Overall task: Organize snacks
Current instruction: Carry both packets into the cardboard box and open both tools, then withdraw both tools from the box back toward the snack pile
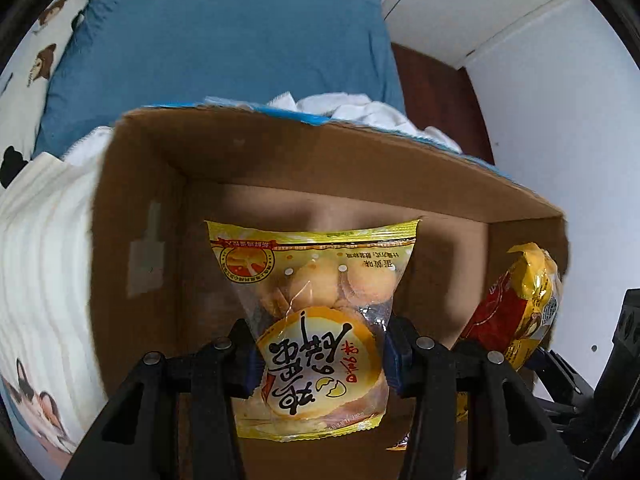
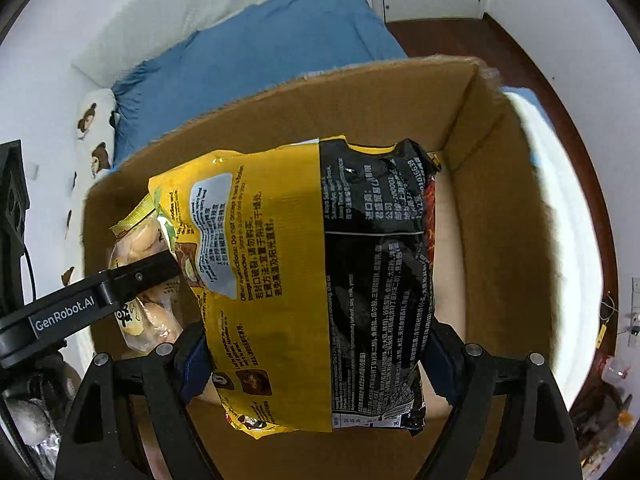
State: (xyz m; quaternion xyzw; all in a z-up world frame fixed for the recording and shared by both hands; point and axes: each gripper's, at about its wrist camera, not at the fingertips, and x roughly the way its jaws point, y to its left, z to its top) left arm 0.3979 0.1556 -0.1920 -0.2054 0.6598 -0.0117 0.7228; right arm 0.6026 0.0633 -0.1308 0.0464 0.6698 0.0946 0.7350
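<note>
Left tool (image 1: 320,354) grips clear yellow-trimmed cake bag (image 1: 312,320) (round cakes visible); right tool (image 2: 316,354) grips yellow-black noodle pack (image 2: 312,280).

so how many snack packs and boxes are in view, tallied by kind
clear egg biscuit bag, held in the left claw: 1
yellow and black noodle pack, held in the right claw: 1
cardboard box: 1
total: 3
</note>
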